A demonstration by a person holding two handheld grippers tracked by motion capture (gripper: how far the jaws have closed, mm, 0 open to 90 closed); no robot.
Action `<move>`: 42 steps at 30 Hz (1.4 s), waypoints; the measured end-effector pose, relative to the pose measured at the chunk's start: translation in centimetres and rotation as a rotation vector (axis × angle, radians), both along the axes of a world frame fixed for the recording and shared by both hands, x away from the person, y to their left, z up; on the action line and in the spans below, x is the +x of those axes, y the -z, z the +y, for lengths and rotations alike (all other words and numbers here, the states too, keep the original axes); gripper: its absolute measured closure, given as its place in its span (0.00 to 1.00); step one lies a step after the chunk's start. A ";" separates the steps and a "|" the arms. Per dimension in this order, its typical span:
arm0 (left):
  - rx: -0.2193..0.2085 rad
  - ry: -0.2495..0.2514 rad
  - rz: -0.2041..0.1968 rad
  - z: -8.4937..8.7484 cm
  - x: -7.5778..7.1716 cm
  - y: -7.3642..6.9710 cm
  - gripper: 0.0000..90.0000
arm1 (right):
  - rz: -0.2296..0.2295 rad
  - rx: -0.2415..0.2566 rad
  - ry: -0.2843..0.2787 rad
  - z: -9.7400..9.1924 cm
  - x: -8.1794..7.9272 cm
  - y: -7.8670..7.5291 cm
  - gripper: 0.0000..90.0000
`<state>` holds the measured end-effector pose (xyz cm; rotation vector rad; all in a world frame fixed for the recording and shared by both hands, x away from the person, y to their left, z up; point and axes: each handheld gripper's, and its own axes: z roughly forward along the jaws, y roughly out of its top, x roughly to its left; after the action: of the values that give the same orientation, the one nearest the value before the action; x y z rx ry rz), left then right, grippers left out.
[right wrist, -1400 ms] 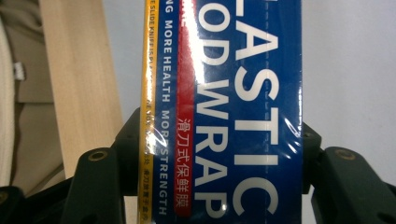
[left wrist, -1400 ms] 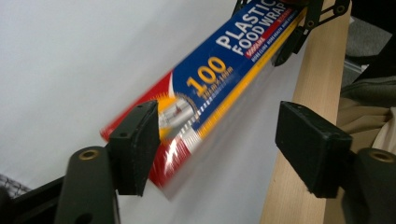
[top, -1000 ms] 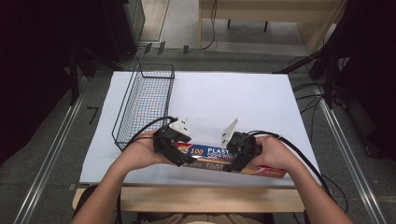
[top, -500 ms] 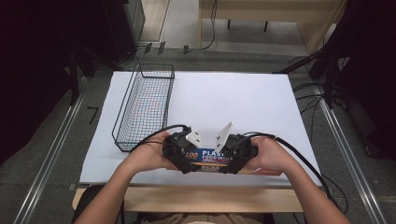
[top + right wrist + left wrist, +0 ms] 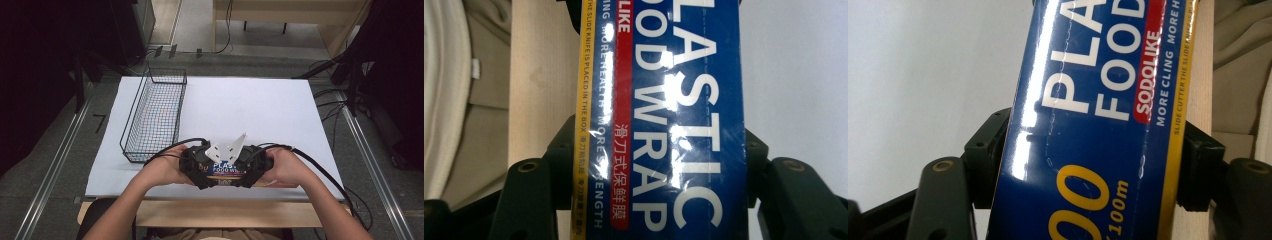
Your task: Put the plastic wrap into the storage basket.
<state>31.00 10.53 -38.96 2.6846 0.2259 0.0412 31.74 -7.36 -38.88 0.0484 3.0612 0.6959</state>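
At the left of the high view the wire basket (image 5: 155,117) is standing empty on the white sheet (image 5: 260,110), so the plastic wrap box (image 5: 226,169) is not yet delivered anywhere – judging by the layout, the basket is the likely destination, and the lift and carry are still ahead. The box is lying low in the frame, just by the near edge of the sheet, with both tools meeting over it. The left gripper (image 5: 199,167) is straddling the box's left part; its jaws have just been closing, and in the left gripper view the box (image 5: 1088,125) is sitting between them with both pads (image 5: 988,150) against its long sides, so it is pinching the box. The right gripper (image 5: 252,167) is clamping the right part – in its own view the jaws are pressing both sides of the box (image 5: 674,125). Room is tight toward the bottom, where the wooden table edge (image 5: 220,212) is running close under the hands; the upper middle and right of the sheet are lying open, and the basket's near rim is sitting just up-left of the left hand
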 end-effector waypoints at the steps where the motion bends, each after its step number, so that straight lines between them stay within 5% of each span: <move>1: -0.004 0.003 0.001 0.0 0.0 0.1 0.37 | -0.009 0.001 -0.003 0.0 0.0 0.1 0.46; 11: 0.008 0.013 0.064 -0.1 -0.2 1.0 0.43 | 0.024 -0.012 -0.040 -0.1 0.1 1.1 0.46; 15: 0.017 0.009 0.037 -0.3 -0.5 0.9 0.44 | 0.009 -0.008 -0.048 -0.2 0.1 1.4 0.45; 28: 0.004 0.003 0.033 -0.2 -0.7 0.4 0.45 | 0.014 0.020 -0.043 -0.5 0.1 1.2 0.43; 35: 0.001 -0.024 0.034 0.3 -0.5 0.2 0.46 | 0.027 0.031 -0.027 -1.1 0.4 1.1 0.29; 37: -0.004 -0.032 0.041 0.5 -0.3 0.2 0.45 | -0.011 0.049 -0.033 -1.3 0.9 1.3 0.26; 38: -0.001 -0.031 0.032 0.6 -0.3 0.1 0.45 | 0.033 0.031 -0.007 -1.4 0.6 1.2 0.26; 39: 0.000 -0.035 0.037 0.7 -0.3 0.1 0.45 | -0.017 0.071 -0.029 -1.6 1.2 1.3 0.26; 42: 0.003 -0.044 0.030 0.9 -0.2 0.2 0.45 | 0.004 0.103 0.013 -2.4 1.3 0.8 0.25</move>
<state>30.78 11.44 -39.12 2.6850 0.2944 0.0152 33.00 -9.80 -39.68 0.0703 3.0235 0.8524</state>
